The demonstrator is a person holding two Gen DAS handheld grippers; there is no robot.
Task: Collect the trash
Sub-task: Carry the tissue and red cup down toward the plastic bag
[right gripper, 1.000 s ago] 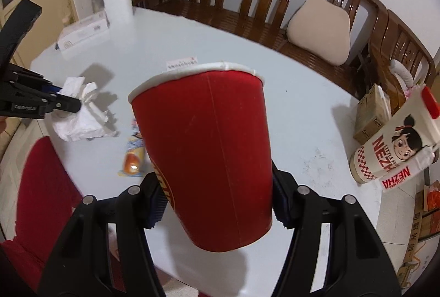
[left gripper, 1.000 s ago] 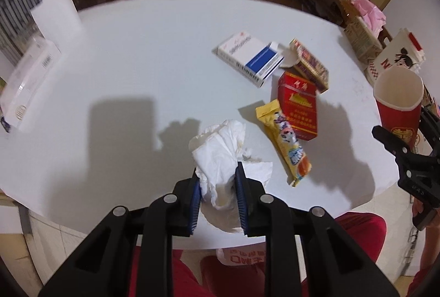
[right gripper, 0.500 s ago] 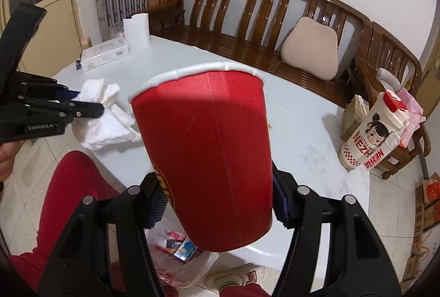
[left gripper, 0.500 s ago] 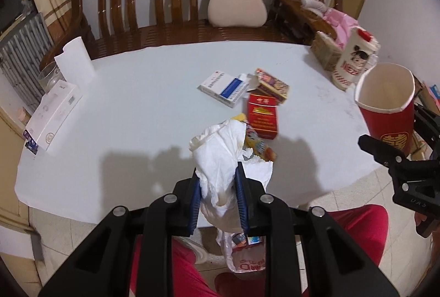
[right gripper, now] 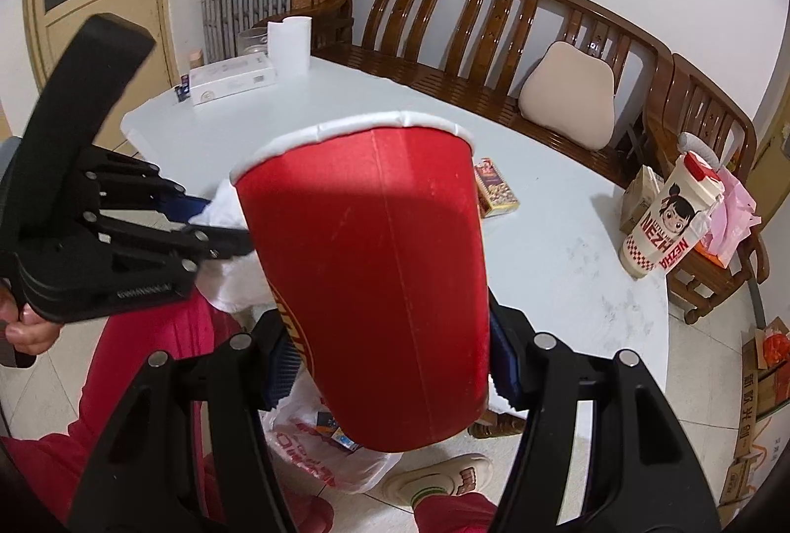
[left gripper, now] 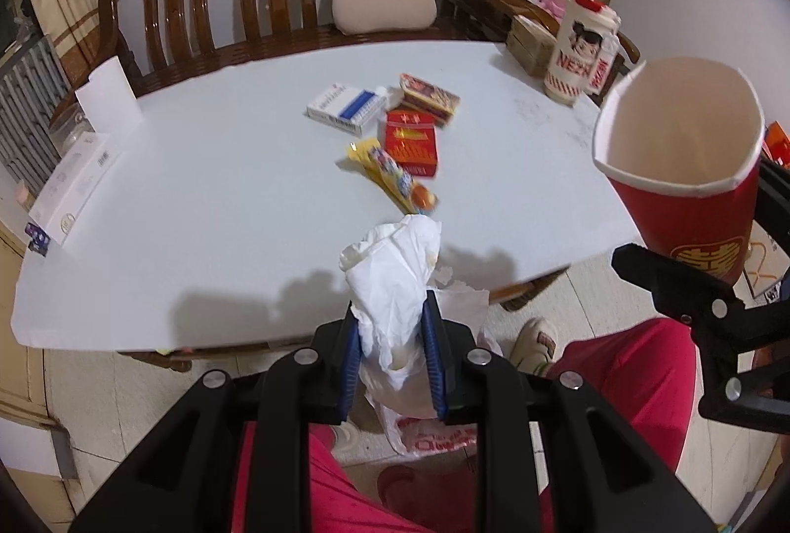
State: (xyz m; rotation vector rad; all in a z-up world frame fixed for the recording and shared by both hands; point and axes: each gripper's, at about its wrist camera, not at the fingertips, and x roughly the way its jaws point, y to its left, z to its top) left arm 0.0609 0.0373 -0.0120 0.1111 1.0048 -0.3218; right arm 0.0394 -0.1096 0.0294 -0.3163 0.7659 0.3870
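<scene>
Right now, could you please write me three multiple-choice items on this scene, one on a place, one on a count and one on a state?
1. Where is the plastic bag?
A. on the table
B. on the floor by the person's feet
C. on the bench

2. How many cigarette packs lie on the table?
A. one
B. three
C. five

3. What is the left gripper doing?
A. standing open and empty
B. clamping the tissue
C. clamping the cup

Key: 1 B, the plastic bag lies on the tiles below the red paper cup. 2 B, white-blue, patterned and red packs. 3 B, the left gripper has the crumpled tissue between its fingers.
</scene>
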